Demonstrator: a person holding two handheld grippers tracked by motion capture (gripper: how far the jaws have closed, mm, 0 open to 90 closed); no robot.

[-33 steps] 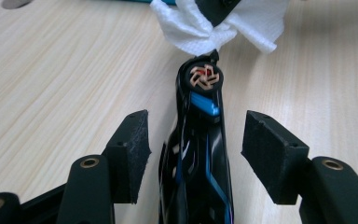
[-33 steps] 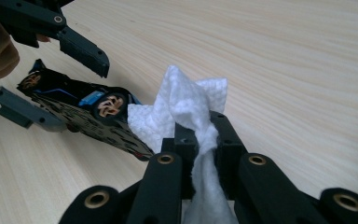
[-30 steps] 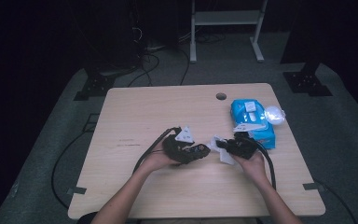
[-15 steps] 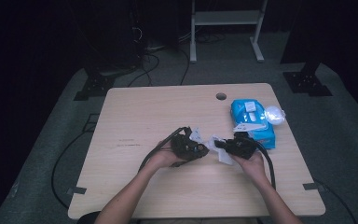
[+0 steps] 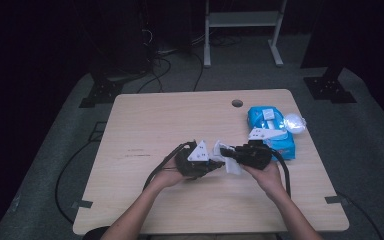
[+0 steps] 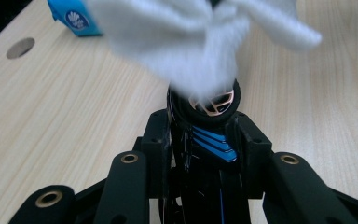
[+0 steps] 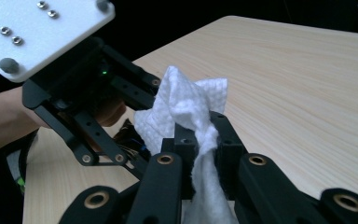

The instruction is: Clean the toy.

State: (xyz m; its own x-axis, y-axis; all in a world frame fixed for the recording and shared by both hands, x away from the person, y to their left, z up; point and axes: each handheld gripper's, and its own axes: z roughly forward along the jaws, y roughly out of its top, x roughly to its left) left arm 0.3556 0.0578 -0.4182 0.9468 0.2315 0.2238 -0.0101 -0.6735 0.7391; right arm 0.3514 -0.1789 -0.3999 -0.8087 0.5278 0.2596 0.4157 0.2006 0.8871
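Observation:
My left gripper (image 6: pixel 205 135) is shut on a small black object (image 6: pixel 209 126) with blue stripes and a round copper-patterned end. A white wipe (image 6: pixel 200 42) presses against that end from above. My right gripper (image 7: pixel 203 135) is shut on the wipe (image 7: pixel 189 102), which bunches up above its jaws and hangs down between them. In the high view the left gripper (image 5: pixel 217 162) and the right gripper (image 5: pixel 226 150) meet tip to tip over the table's middle front, the wipe (image 5: pixel 232 166) between them. The left gripper's white plate (image 7: pixel 42 28) shows close by in the right gripper view.
A blue pack of wipes (image 5: pixel 272 125) lies at the right of the wooden table (image 5: pixel 170 120), with a crumpled clear wrapper (image 5: pixel 295 121) beside it. A cable hole (image 5: pixel 237 103) sits near the far edge. Cables trail from both grippers toward the front.
The left gripper has edged toward the right one and its jaws have closed on the black object. The right gripper has lifted a little, still gripping the wipe.

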